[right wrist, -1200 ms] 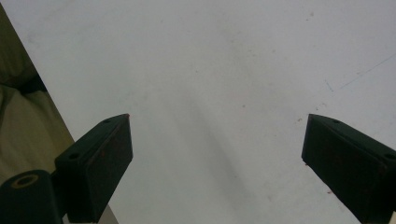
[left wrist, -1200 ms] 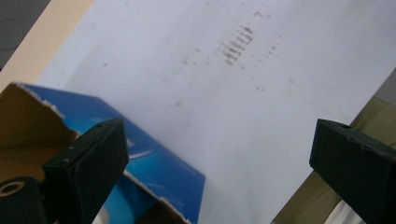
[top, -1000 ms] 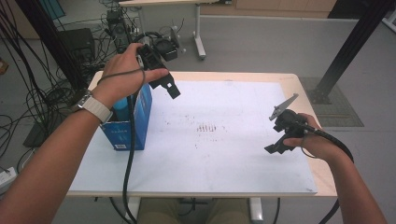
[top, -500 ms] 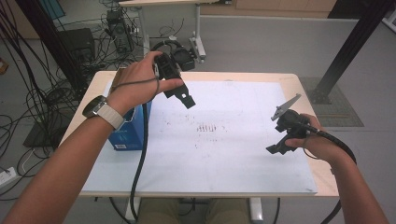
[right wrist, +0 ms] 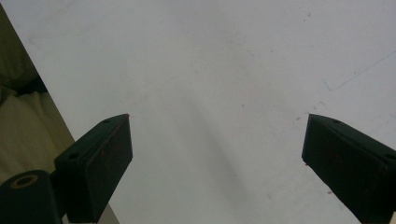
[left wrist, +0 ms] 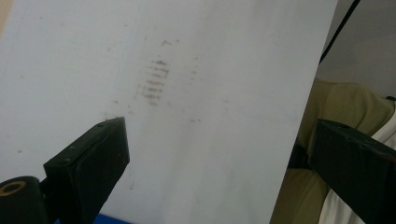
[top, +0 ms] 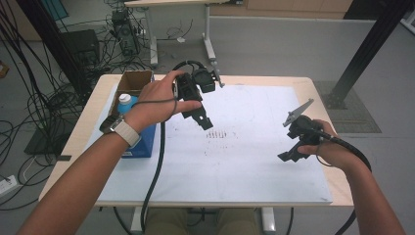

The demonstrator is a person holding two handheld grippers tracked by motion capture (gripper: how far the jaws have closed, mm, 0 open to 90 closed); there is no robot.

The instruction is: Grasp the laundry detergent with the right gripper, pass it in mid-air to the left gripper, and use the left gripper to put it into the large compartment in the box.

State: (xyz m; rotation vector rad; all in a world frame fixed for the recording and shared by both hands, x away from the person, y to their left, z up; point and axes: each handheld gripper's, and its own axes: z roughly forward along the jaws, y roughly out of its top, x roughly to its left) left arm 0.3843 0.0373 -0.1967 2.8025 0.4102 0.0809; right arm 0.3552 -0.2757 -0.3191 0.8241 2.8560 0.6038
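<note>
We see a white sheet over a pale wooden table, marked near its middle with a patch of faint brownish-grey smudged lines. Both of our grippers, the left gripper and the right gripper, are black, with black cables. The box is blue outside and brown cardboard inside; the bottle in it has a light blue cap. The watch strap is off-white.

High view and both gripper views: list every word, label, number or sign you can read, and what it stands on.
None can be read.
Blue box: no print can be made out on its side.
White sheet: a patch of dark smudge marks, not letters.
Bottle: no label is legible.
</note>
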